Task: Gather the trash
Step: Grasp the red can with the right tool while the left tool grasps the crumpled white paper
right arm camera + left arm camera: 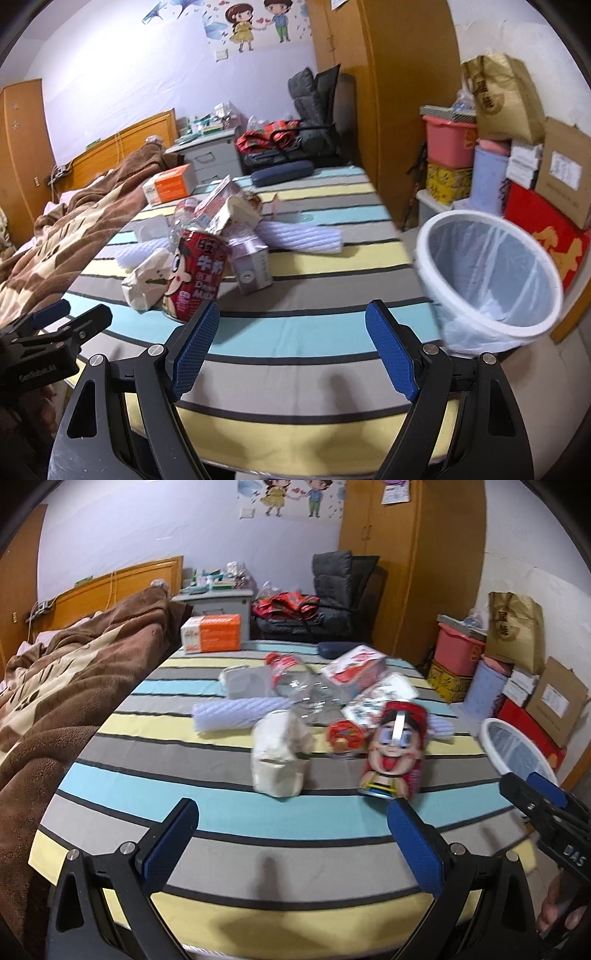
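A brown blanket (62, 686) is bunching at the left. The left gripper (291, 823) is hovering spread wide, holding nothing, before a crumpled white paper wad (279, 755) and blurred red milk can (395, 753). Clear bottle (295, 686) and cartons are overlapping, hard to separate. The right gripper (291, 341) is gaping empty beside the lined white bin (487, 277).

Bright even indoor light, fisheye-bent edges, slight motion blur

We hold our left gripper (291, 823) and right gripper (292, 334) side by side, fingers (413, 843) spread wide, nothing gripped between them.
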